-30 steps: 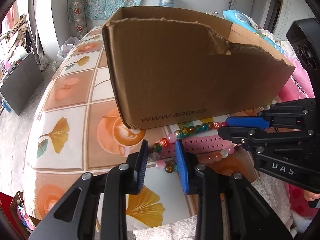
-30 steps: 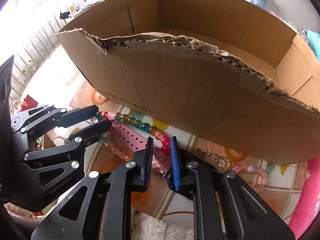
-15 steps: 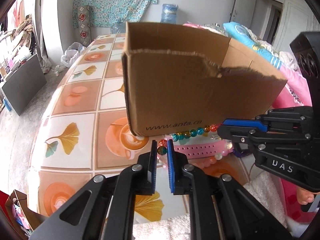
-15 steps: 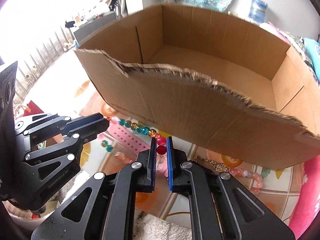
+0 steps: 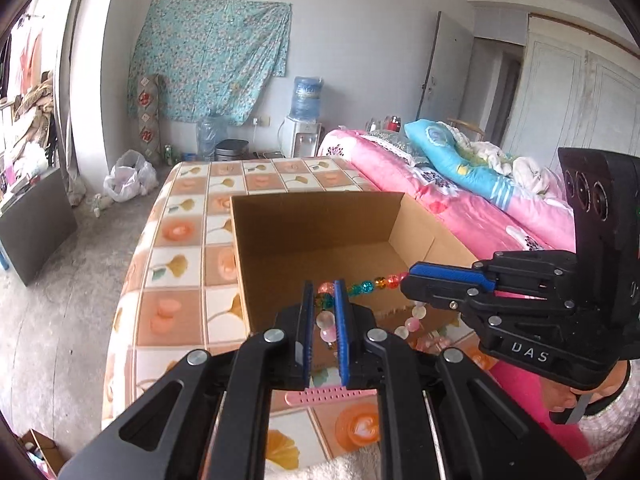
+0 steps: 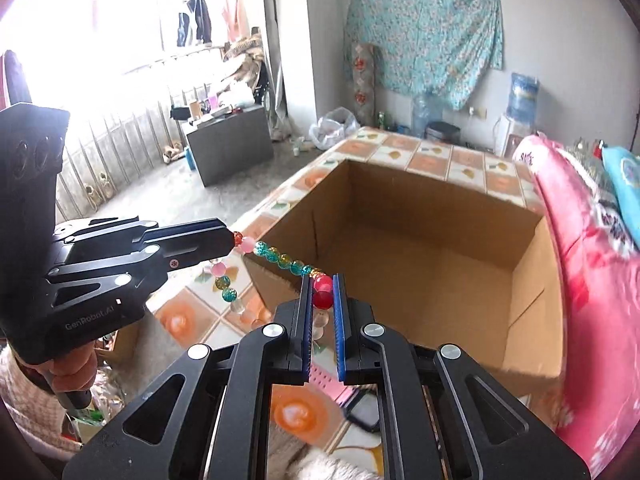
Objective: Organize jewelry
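Currently, progress: early by the look of it; the cardboard box point(image 5: 320, 232) shows no jewelry on the part of its floor that is visible, and nothing has been released into it yet.
Necklace position: the bead necklace point(image 5: 370, 285) is stretched between the two tools, hanging in the air above the near wall of the box, with a loop of paler beads drooping toward 6 o'clock.
Left tool point(image 5: 325, 300): narrow, its blue pads closed on beads at one end of the taut run; in the right wrist view it point(image 6: 230, 240) sits at 9 o'clock, gripping the strand's orange and pink beads.
Right tool point(image 6: 323, 292): also narrow, clamped on the red beads; in the left wrist view it point(image 5: 412, 276) enters from 3 o'clock.
Left to do: carrying the strand over the box opening at 12 o'clock and letting go, judging by the layout.
Other items waiting: a pink perforated strap point(image 5: 332, 393) lies on the tabletop point(image 5: 176, 264) below the tools, outside the box.
Risk: the dangling loop could snag the torn near edge of the box.
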Available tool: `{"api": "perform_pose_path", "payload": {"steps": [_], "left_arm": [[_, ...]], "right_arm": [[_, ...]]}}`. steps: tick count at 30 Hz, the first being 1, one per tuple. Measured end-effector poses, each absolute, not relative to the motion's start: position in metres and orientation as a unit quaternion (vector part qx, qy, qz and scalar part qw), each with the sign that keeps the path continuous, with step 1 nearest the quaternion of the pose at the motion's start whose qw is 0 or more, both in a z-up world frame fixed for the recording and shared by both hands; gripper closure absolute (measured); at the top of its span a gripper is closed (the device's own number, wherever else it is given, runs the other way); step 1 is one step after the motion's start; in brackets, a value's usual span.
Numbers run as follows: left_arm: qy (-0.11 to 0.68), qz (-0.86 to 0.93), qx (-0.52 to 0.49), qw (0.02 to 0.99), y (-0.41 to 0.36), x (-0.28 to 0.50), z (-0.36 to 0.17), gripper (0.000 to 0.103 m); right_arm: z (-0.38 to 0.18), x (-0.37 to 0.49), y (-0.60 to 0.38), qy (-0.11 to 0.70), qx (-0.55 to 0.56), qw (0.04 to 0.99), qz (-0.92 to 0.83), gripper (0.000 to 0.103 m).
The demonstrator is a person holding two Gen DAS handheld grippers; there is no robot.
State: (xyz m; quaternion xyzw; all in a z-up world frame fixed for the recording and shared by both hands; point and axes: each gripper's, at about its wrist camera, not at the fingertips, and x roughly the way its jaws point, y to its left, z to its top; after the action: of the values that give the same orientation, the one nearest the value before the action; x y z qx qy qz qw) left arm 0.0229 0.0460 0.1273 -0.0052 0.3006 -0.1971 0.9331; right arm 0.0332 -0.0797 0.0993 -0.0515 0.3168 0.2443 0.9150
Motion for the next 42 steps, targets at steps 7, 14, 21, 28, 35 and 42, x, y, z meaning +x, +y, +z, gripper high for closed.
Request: {"api": "perform_pose_path", "payload": {"steps": [7, 14, 21, 28, 35, 42], "left_arm": [[0.363, -0.183, 0.057, 0.912, 0.01, 0.134, 0.129, 0.094], [0.479, -0.159, 0.114, 0.856, -0.011, 0.22, 0.063, 0.094], [0.504, -0.13, 0.157, 0.839, -0.019, 0.243, 0.047, 0.088], [0.433, -0.131, 0.122, 0.883, -0.004, 0.217, 0.084, 0.071], [0.31, -0.139, 0.059, 0.938, 0.041, 0.122, 0.145, 0.043], [0.315, -0.125, 0.048, 0.94, 0.059, 0.034, 0.113, 0.023]], "right_arm": [[0.084, 0.138, -0.09, 0.4, -0.012, 0.881, 0.25, 0.095], [0.034, 0.236, -0.087, 0.521, 0.027, 0.819, 0.239, 0.095], [0.015, 0.283, -0.072, 0.567, 0.037, 0.787, 0.239, 0.092], [0.043, 0.271, -0.085, 0.53, 0.052, 0.81, 0.246, 0.09], [0.131, 0.172, -0.137, 0.404, 0.048, 0.874, 0.267, 0.081], [0.147, 0.04, -0.187, 0.31, 0.015, 0.921, 0.236, 0.06]]}}
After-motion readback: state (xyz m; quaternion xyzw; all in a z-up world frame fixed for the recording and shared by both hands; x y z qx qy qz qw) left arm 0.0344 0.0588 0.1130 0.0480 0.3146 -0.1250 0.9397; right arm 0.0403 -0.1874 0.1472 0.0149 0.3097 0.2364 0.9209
